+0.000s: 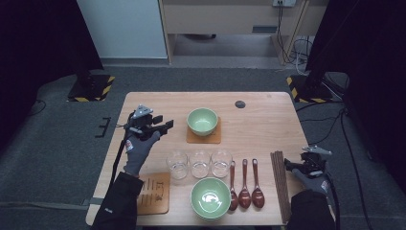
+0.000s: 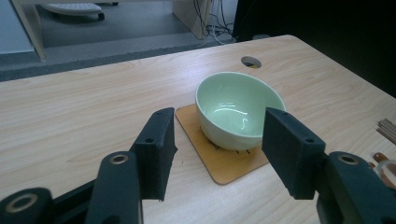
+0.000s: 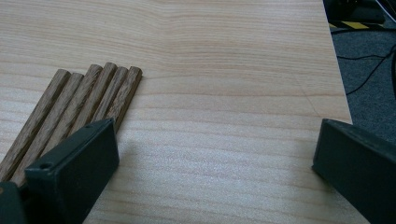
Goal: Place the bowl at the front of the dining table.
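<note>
Up in the left half of the high view, the left gripper hovers over the pale wooden table, its black jaws pointing toward the middle of the frame at the pale green ceramic bowl that sits on a square brown cork coaster just above the centre. In the left gripper view that bowl stands upright and empty on its coaster in the middle of the frame, lying beyond and between the two jaws, which are spread partway with nothing between them and touch neither bowl nor coaster. A small round hole in the tabletop shows above the bowl. At the lower right of the high view, the right gripper rests near the table's right edge, just beside a bundle of dark wooden chopsticks; in the right gripper view its jaws stand wide apart over bare wood, the left-hand jaw close to the ends of the chopsticks and gripping nothing. Along the lower middle of the high view stand three clear glass tumblers in a row, below them a second green bowl, and to its right three dark red wooden spoons lying side by side. A second cork coaster with printing lies at the lower left, partly under the person's left sleeve.
</note>
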### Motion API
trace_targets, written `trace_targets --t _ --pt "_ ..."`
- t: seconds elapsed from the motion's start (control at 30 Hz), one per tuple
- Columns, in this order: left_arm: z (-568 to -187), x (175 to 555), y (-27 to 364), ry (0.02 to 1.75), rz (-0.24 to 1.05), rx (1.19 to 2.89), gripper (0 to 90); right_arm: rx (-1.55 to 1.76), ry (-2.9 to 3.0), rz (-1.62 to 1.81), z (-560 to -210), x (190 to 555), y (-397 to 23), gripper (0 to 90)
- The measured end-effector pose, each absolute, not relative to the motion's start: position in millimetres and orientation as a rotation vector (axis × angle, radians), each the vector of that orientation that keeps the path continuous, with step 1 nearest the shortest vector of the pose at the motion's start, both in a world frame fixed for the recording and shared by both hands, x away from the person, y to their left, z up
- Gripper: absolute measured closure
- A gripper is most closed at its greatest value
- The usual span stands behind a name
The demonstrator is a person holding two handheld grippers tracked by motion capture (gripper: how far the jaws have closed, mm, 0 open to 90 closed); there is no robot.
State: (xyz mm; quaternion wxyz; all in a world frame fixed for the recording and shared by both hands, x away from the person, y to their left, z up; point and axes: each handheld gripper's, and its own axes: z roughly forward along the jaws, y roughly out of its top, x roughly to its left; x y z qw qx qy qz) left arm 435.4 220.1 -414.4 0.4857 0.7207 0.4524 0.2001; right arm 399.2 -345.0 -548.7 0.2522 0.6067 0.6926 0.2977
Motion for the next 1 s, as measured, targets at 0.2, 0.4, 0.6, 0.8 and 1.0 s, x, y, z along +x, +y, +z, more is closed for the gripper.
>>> trace_targets --t 0.2,0.4,0.6,0.8,1.0 --pt "-425.2 410.2 235.8 1.113 0.489 1.715 42.5 1.655 1.874 0.809 -548.7 398.7 -344.7 0.6" --pt "-440.8 392.8 249.5 1.147 0.495 1.709 41.2 1.664 1.860 0.807 -548.4 397.9 -344.4 2.0" --pt "-459.4 381.3 258.1 1.184 0.504 1.730 39.8 1.679 1.833 0.805 -547.9 395.9 -345.3 5.2" --pt "-479.9 379.1 269.2 1.246 0.548 1.779 38.4 1.672 1.785 0.804 -543.8 392.5 -346.8 7.4" --pt "-500.6 383.2 284.9 1.337 0.584 1.814 36.9 1.667 1.768 0.819 -539.2 389.6 -345.5 7.6"
